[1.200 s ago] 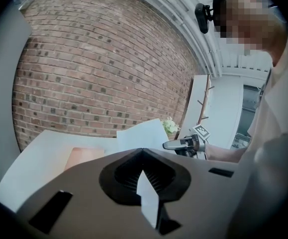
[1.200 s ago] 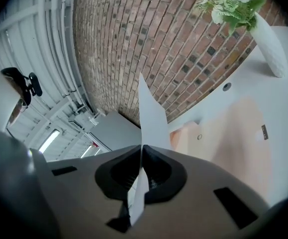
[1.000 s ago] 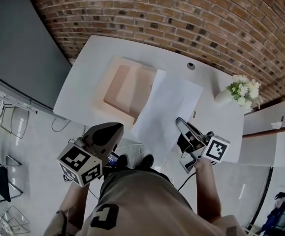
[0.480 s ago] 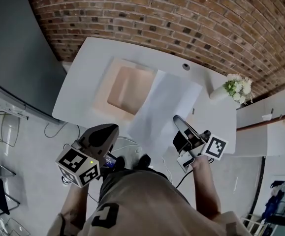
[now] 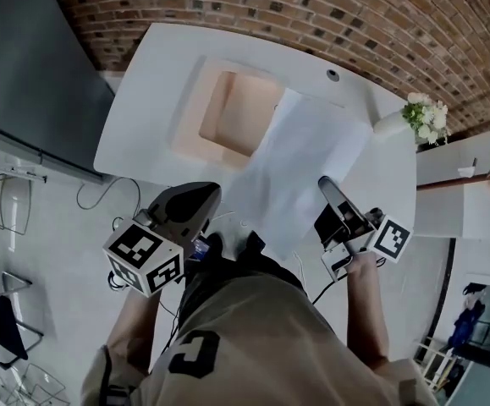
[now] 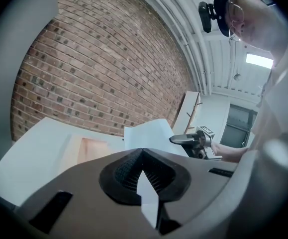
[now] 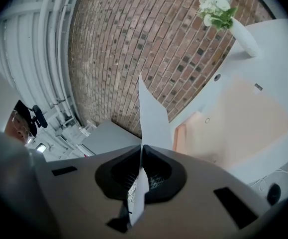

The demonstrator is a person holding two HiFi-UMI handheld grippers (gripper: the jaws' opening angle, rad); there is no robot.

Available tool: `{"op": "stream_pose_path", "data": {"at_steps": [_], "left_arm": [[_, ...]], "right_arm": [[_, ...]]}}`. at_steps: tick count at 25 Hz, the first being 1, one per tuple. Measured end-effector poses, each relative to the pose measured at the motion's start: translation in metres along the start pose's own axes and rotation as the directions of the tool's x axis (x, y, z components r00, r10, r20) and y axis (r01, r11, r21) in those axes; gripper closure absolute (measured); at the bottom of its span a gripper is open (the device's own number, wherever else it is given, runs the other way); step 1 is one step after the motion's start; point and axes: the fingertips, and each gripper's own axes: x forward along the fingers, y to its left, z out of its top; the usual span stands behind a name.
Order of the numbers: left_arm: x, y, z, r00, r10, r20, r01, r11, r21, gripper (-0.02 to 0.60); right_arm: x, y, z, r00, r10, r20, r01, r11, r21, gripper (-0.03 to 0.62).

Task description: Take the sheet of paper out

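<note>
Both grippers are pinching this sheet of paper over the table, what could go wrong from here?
The left gripper and right gripper each pinch only an edge of the sheet of paper; pulling apart could tear it. Its far corner reaches close to the vase, which a swing might tip.

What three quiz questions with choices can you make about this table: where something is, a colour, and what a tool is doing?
1. Where is the flower vase?
A. on the floor
B. on the table, near its right end
C. on a shelf

2. What colour is the shallow box?
A. peach
B. green
C. black

3. What is the right tool doing?
A. lying on the table
B. hanging wide open
C. shut on the sheet of paper

Answers: B, the vase stands on the white tabletop in the head view; A, the box's inside looks peach; C, its jaws pinch the sheet's edge in the right gripper view.
</note>
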Motion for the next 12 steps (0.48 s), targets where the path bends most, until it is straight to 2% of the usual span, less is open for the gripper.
{"op": "stream_pose_path", "data": {"at_steps": [5, 12], "left_arm": [[-0.006, -0.002, 0.004, 1.0, -0.005, 0.01, 0.005, 1.0, 0.022, 0.568], [-0.009, -0.012, -0.003, 1.0, 0.011, -0.001, -0.011, 1.0, 0.029, 0.568]], "right_arm": [[-0.004, 0.004, -0.006, 1.0, 0.023, 0.021, -0.024, 0.999, 0.033, 0.571], [-0.001, 0.026, -0.008, 0.991, 0.133, 0.016, -0.133, 0.991, 0.005, 0.569]]}}
